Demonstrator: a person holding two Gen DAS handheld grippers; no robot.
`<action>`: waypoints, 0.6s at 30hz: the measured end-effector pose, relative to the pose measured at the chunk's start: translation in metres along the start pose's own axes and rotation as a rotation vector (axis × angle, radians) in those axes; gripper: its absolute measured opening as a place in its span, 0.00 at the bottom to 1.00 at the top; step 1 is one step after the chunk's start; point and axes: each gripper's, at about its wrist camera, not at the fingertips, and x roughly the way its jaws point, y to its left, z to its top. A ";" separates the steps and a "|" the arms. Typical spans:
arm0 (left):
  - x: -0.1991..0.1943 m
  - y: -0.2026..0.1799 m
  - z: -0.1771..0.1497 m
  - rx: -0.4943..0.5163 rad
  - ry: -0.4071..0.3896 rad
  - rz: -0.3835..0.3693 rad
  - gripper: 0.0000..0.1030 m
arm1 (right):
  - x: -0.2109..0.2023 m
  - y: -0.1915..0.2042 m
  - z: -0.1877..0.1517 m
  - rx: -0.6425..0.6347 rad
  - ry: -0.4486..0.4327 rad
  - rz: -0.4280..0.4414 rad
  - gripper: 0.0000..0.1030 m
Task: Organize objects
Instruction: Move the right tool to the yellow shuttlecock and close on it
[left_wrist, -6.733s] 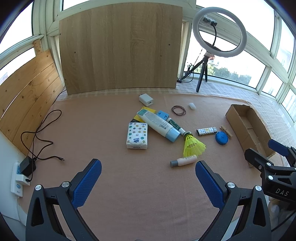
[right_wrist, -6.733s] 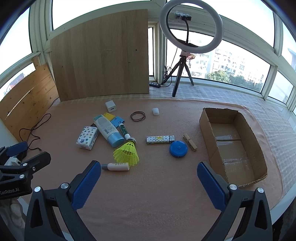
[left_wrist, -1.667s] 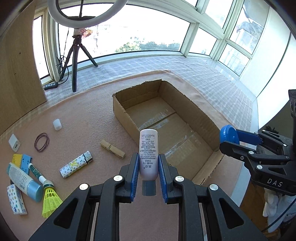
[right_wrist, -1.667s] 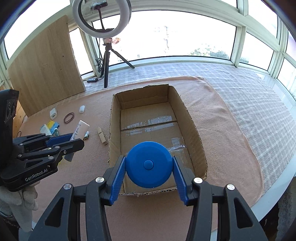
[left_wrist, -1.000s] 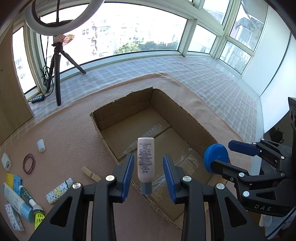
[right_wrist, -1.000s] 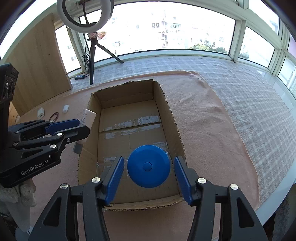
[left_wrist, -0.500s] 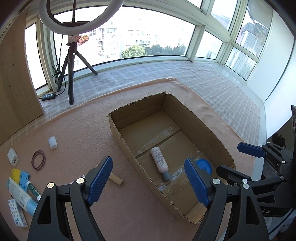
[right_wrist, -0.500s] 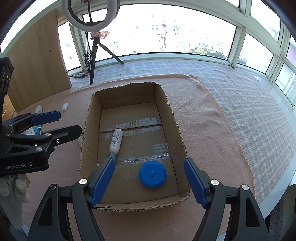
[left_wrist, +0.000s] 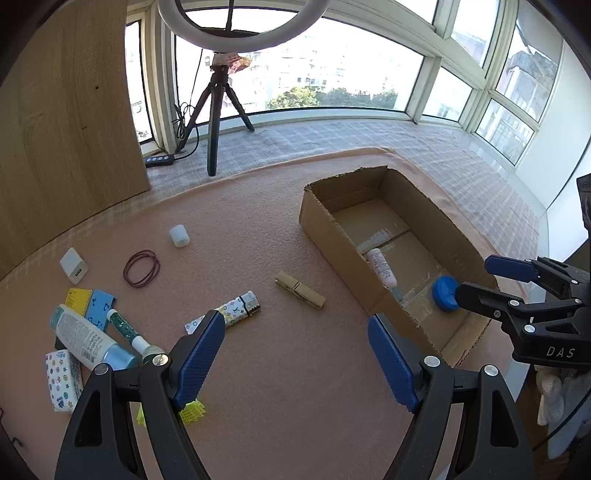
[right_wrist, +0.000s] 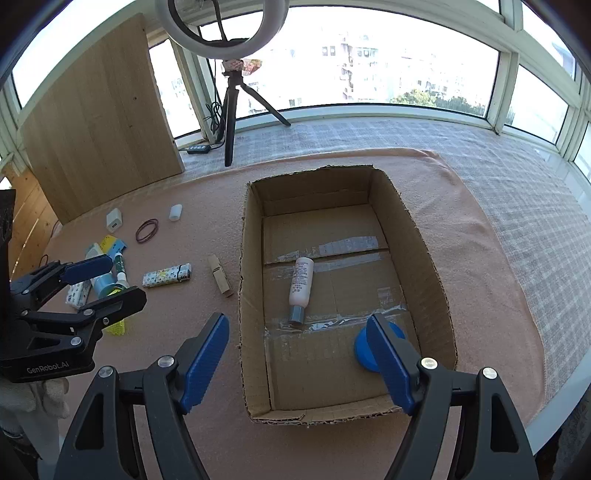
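The cardboard box (right_wrist: 251, 258) lies open on the pink cloth. Inside it lie a white bottle (right_wrist: 303, 280) with a grey cap and a blue round disc (right_wrist: 364, 347). My right gripper (right_wrist: 297, 319) hangs open over the box's near end with nothing between its fingers. My left gripper (left_wrist: 294, 319) is open and empty over the cloth, left of the box (left_wrist: 332, 236), near a clothespin (left_wrist: 300, 290) and a patterned lighter (left_wrist: 236, 310). Further left lie a large tube (left_wrist: 88, 341), a tissue pack (left_wrist: 62, 380), rubber bands (left_wrist: 142, 267) and a yellow shuttlecock (left_wrist: 192, 410), partly hidden by the left finger.
A ring light tripod (left_wrist: 218, 122) and a wooden board (left_wrist: 66, 110) stand at the back. A white charger (left_wrist: 74, 265), a small white cylinder (left_wrist: 179, 235) and yellow and blue cards (left_wrist: 99, 302) lie on the cloth. The table edge runs just right of the box.
Both grippers opened; the bottle and the blue disc dropped into the box. My left gripper then swung left, away from the box and toward the loose items. The right one drew back slightly.
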 end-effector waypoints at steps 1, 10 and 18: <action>-0.003 0.007 -0.005 -0.009 0.002 0.009 0.80 | 0.002 0.006 0.001 -0.008 0.002 0.007 0.71; -0.030 0.073 -0.049 -0.104 0.017 0.065 0.80 | 0.022 0.058 0.006 -0.030 0.046 0.117 0.71; -0.031 0.112 -0.078 -0.152 0.056 0.088 0.80 | 0.046 0.104 0.013 -0.062 0.102 0.201 0.71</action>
